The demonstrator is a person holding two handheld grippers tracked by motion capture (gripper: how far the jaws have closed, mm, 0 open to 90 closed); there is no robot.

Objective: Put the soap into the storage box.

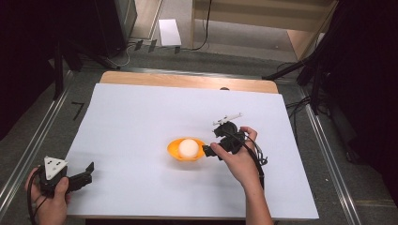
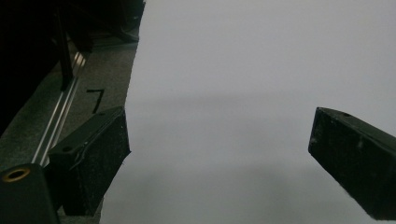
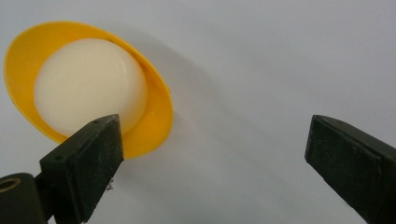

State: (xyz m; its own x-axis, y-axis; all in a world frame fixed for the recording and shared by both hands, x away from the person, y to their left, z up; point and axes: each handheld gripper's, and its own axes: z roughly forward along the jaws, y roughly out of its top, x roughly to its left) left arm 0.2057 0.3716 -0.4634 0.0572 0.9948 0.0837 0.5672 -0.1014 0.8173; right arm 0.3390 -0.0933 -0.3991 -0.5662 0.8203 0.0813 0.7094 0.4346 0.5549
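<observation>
An orange bowl [image 1: 174,151] sits near the middle of the white sheet with a white ball [image 1: 188,148] resting in it. My right gripper [image 1: 211,142] is just to the right of the bowl, its jaws open and one jaw close to the rim. In the right gripper view the bowl [image 3: 156,122] and ball [image 3: 86,91] lie at the upper left, beyond the left jaw, and the right gripper [image 3: 215,154] has nothing between its jaws. My left gripper [image 1: 89,172] rests open at the sheet's front left corner, its jaws [image 2: 219,149] spread over bare white paper.
The white sheet [image 1: 141,117] covers a wooden table whose far edge [image 1: 187,80] shows. Metal rails [image 1: 33,140] run along the floor on both sides. Dark stands [image 1: 300,70] rise at the far right and left. A black mark [image 2: 96,99] lies on the floor left of the sheet.
</observation>
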